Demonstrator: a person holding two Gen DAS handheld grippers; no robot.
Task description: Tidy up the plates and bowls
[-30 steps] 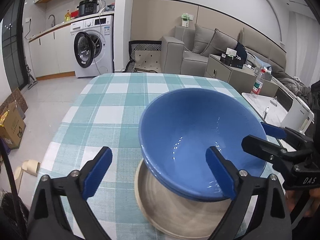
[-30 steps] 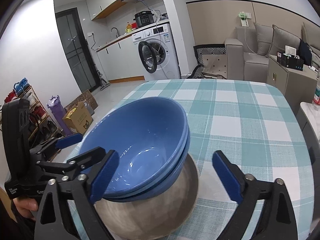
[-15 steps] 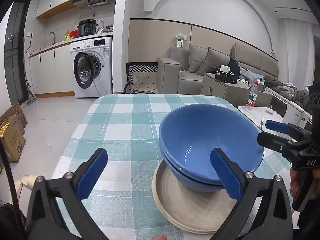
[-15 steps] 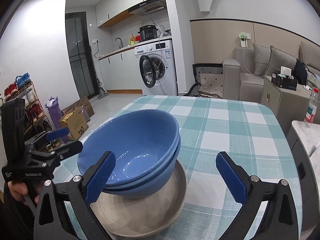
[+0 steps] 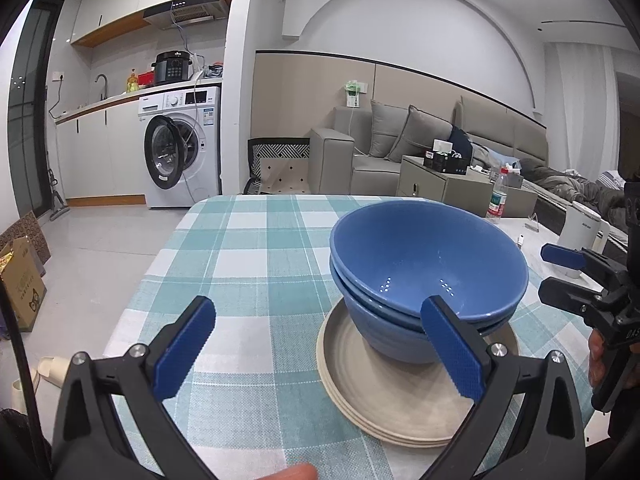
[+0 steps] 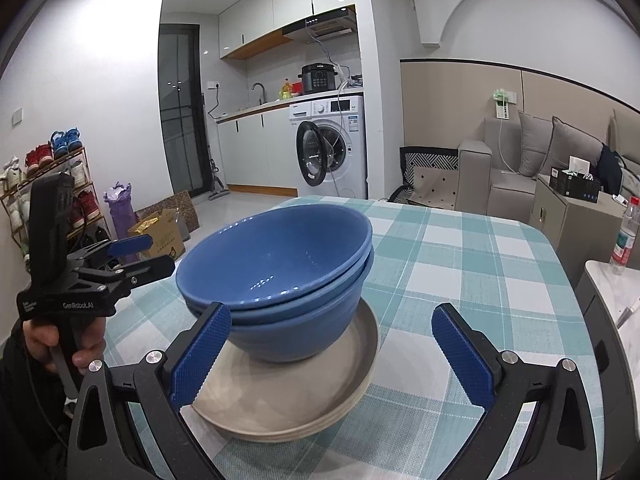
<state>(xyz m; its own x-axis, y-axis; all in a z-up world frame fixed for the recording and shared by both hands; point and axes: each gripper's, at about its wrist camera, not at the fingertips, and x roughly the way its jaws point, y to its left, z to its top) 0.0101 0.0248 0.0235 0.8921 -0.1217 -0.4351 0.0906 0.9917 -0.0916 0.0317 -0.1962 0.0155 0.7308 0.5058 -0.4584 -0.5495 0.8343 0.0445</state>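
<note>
Checked tabletop (image 5: 256, 240): bowls (image 5: 424, 264) nested on plates (image 5: 400, 400) near its front edge, looks done; left gripper (image 5: 316, 354) and right gripper (image 6: 332, 354) both released, empty.

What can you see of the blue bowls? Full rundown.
The blue bowls are two matching deep round ones, nested one inside the other, glossy like glazed ceramic, with ceiling lights reflected in the empty top bowl. They sit upright on a stack of beige plates, toward its far side, on the green checked tablecloth. Only the plates touch them: both the left tongs and the right tongs are open, clear of them.
</note>
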